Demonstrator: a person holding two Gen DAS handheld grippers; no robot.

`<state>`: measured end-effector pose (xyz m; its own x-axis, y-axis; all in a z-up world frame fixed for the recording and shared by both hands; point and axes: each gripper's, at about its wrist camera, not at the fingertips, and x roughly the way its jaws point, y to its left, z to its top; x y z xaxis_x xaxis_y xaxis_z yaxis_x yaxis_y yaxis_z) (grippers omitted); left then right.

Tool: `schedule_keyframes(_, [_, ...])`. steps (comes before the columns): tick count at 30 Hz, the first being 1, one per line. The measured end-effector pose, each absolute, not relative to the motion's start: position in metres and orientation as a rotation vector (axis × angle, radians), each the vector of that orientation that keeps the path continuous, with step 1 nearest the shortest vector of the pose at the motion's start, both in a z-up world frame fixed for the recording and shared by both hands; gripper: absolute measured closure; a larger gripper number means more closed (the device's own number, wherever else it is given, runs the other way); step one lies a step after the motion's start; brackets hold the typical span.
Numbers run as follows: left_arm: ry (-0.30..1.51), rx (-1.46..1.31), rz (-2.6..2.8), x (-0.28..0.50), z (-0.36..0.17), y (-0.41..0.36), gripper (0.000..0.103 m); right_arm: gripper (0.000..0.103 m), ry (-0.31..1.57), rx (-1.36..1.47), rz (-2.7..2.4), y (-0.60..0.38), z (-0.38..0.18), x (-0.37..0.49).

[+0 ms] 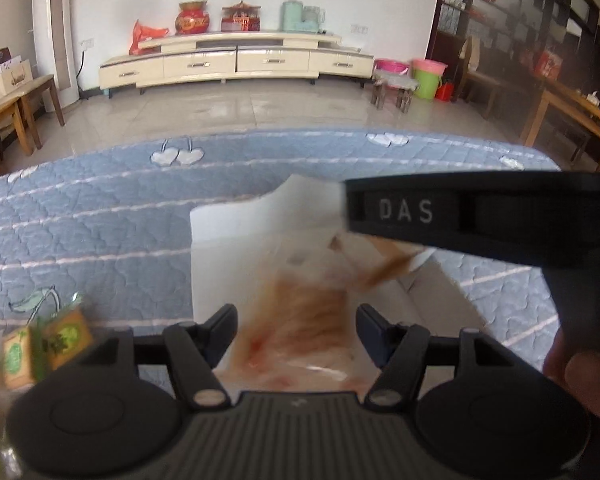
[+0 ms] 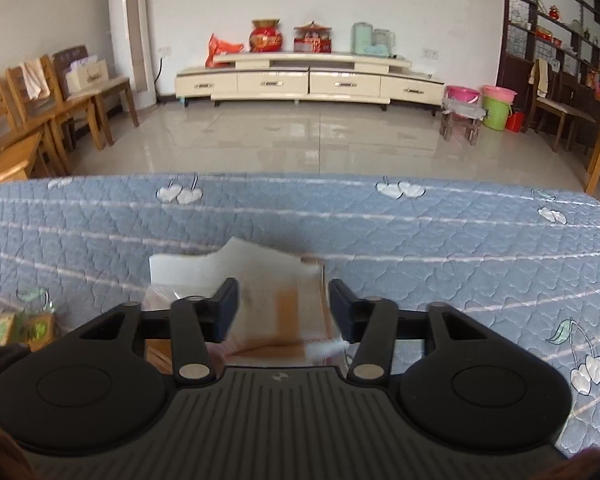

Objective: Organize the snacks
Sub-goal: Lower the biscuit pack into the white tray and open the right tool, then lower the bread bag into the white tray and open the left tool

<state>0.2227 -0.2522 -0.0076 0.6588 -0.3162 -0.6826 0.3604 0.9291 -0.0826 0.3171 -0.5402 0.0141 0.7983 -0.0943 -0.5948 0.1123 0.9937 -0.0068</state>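
A white open box (image 1: 228,240) (image 2: 180,268) lies on the blue quilted bed (image 1: 100,220) (image 2: 460,248). My left gripper (image 1: 296,326) hovers over the box's near side, shut on a blurred orange-and-red snack packet (image 1: 304,316) that spans its pads. My right gripper (image 1: 354,212) (image 2: 284,308) crosses in from the right above the box. Its jaws stand open around a blurred clear-and-brown packet (image 2: 288,312) (image 1: 388,270) that sits loose between the fingers over the box. Small green-and-yellow snack packs (image 1: 60,340) (image 2: 36,328) lie on the quilt at the near left.
A hand (image 1: 580,376) holds the right gripper's handle at the lower right. Beyond the bed's far edge are tiled floor, a cream TV cabinet (image 2: 308,80), wooden chairs (image 2: 40,112) at left, a small stool (image 2: 460,120) and buckets (image 2: 496,108) at right.
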Motion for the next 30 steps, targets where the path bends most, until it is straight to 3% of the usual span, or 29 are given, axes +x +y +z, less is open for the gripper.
schedule_keyframes(1, [0.754, 0.058, -0.388, 0.220, -0.005, -0.252, 0.033, 0.009, 0.626, 0.028, -0.122, -0.540, 0.016, 0.314])
schedule_keyframes(2, [0.748, 0.057, -0.389, 0.217, -0.002, -0.251, 0.031, 0.002, 0.616, 0.025, -0.132, -0.539, 0.018, 0.310])
schedule_keyframes(4, [0.735, 0.053, -0.386, 0.210, 0.004, -0.249, 0.027, 0.000, 0.596, 0.030, -0.140, -0.540, 0.024, 0.300])
schedule_keyframes(8, [0.717, 0.050, -0.365, 0.193, 0.016, -0.239, 0.019, 0.000, 0.530, 0.058, -0.176, -0.537, 0.041, 0.264])
schedule_keyframes(10, [0.713, 0.033, -0.363, 0.183, 0.022, -0.230, 0.008, 0.000, 0.503, 0.055, -0.206, -0.535, 0.049, 0.243])
schedule_keyframes(13, [0.670, 0.031, -0.324, 0.164, 0.029, -0.218, 0.001, 0.000, 0.486, 0.035, -0.246, -0.527, 0.056, 0.211])
schedule_keyframes(19, [0.674, 0.013, -0.304, 0.128, 0.035, -0.186, 0.001, 0.000, 0.516, -0.045, -0.290, -0.503, 0.052, 0.161])
schedule_keyframes(24, [0.691, 0.114, -0.266, 0.106, 0.030, -0.166, 0.001, 0.000, 0.388, -0.134, -0.304, -0.469, 0.046, 0.120])
schedule_keyframes(30, [0.727, 0.101, -0.227, 0.091, 0.023, -0.137, 0.001, 0.000, 0.468, -0.045, -0.235, -0.450, 0.035, 0.107])
